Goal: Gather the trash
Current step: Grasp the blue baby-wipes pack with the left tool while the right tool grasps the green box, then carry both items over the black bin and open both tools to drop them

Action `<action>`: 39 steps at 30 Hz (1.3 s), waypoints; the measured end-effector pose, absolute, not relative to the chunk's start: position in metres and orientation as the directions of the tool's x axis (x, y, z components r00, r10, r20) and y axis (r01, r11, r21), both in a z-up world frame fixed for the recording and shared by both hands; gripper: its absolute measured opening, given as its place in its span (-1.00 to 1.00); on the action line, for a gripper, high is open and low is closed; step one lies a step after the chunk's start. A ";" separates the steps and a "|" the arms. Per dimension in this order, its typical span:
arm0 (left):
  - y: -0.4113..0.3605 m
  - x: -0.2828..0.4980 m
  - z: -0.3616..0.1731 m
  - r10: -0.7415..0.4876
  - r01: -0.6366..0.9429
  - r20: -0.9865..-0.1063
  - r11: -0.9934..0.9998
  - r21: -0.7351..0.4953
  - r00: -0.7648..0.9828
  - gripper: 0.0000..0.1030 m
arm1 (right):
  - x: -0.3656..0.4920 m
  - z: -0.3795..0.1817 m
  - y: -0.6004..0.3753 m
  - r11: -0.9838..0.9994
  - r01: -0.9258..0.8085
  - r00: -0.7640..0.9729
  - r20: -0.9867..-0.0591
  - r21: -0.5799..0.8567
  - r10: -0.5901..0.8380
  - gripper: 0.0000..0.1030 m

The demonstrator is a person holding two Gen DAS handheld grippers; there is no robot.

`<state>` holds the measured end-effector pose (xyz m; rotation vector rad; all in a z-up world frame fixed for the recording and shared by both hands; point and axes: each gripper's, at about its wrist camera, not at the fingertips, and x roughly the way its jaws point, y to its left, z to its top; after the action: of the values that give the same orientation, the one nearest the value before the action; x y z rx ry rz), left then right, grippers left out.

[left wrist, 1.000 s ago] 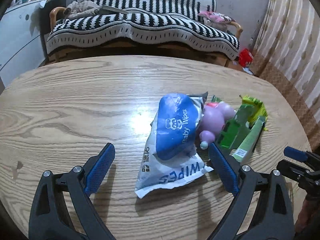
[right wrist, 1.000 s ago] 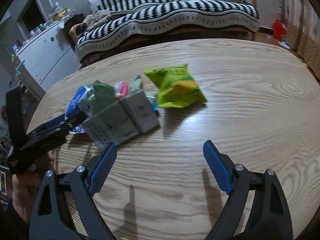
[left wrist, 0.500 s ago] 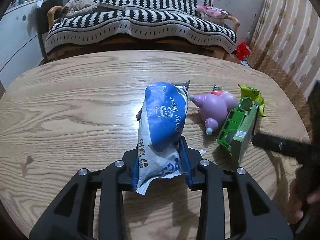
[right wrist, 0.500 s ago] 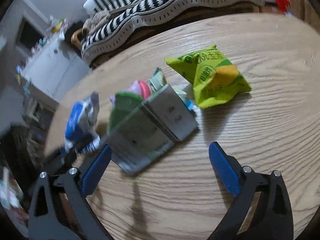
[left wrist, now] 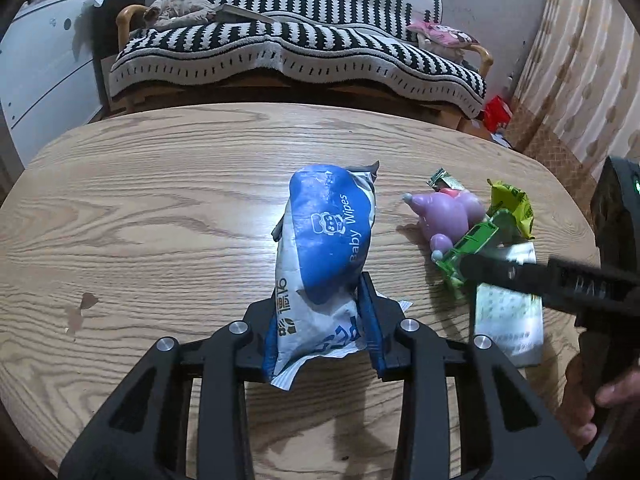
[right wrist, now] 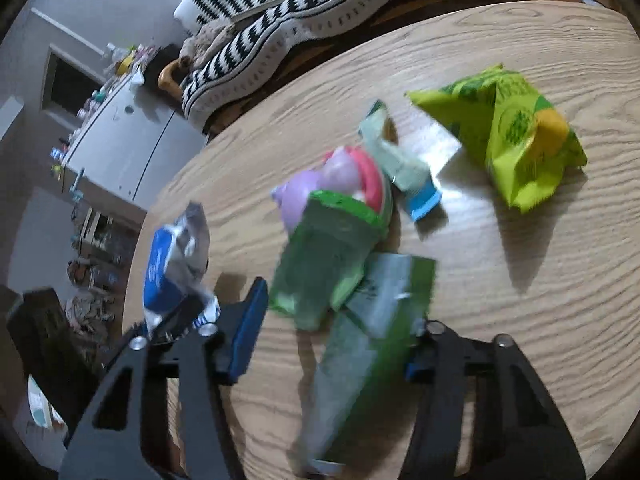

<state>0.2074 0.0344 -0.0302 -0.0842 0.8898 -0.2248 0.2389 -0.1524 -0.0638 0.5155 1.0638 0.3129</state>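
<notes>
**Wipes pack clamped on the left, green carton between the right fingers**

While the left gripper (left wrist: pixel 322 328) is clenched on the lower end of the baby wipes pack (left wrist: pixel 326 248), the pack stands almost upright between the two blue pads, its blue label turned to the camera and its torn white edge hanging below the fingers. It is over the middle of the wooden worktop (left wrist: pixel 160 200); whether its bottom touches the wood I cannot tell.

To the right of the pack, well apart from it, lies a small group of things: a purple toy (left wrist: pixel 448 212), a yellow-green snack bag (left wrist: pixel 514 206) behind it, and a green carton (left wrist: pixel 474 240) which leans against the toy. The black body of the right gripper crosses over this carton in the left wrist view.

In the right wrist view, which is blurred, the right gripper (right wrist: pixel 332 344) has the green carton (right wrist: pixel 360 320) between its fingers. The left blue pad (right wrist: pixel 248 328) stands a little away from the carton's side and the right pad is mostly hidden behind it, so I cannot tell if the grip is complete. Beyond the carton are the purple toy (right wrist: pixel 320 188), a small pale wrapper with a blue end (right wrist: pixel 404 172), and the yellow-green snack bag (right wrist: pixel 516 136), which lies alone on the wood.

Behind the worktop there is a sofa with a black-and-white striped cover (left wrist: pixel 296 44).
</notes>
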 end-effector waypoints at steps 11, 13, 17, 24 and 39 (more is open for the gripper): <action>0.021 0.196 -0.014 -0.266 0.199 -0.733 0.963 -0.180 0.626 -0.34 | 0.201 -0.054 -0.165 0.880 -0.044 0.438 -0.782 0.473 0.442 -0.71; 0.012 0.191 -0.011 -0.278 0.220 -0.731 0.959 -0.177 0.623 -0.34 | 0.194 -0.047 -0.172 0.886 -0.050 0.455 -0.779 0.462 0.432 -0.75; -0.008 0.183 -0.008 -0.308 0.264 -0.726 0.948 -0.178 0.616 -0.34 | 0.176 -0.031 -0.198 0.894 -0.044 0.498 -0.766 0.446 0.406 -0.76; -0.078 0.163 0.001 -0.387 0.390 -0.714 0.905 -0.172 0.584 -0.34 | 0.135 -0.008 -0.274 0.914 0.027 0.584 -0.749 0.406 0.315 -0.76; -0.302 0.067 0.007 -0.593 0.740 -0.708 0.656 -0.149 0.384 -0.34 | -0.026 -0.003 -0.506 0.869 0.344 0.685 -0.728 0.357 0.028 -0.76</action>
<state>0.0667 -0.3024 0.0073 0.2047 0.8110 -0.8564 -0.0260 -0.5058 -0.0027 0.4998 0.8046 -0.1857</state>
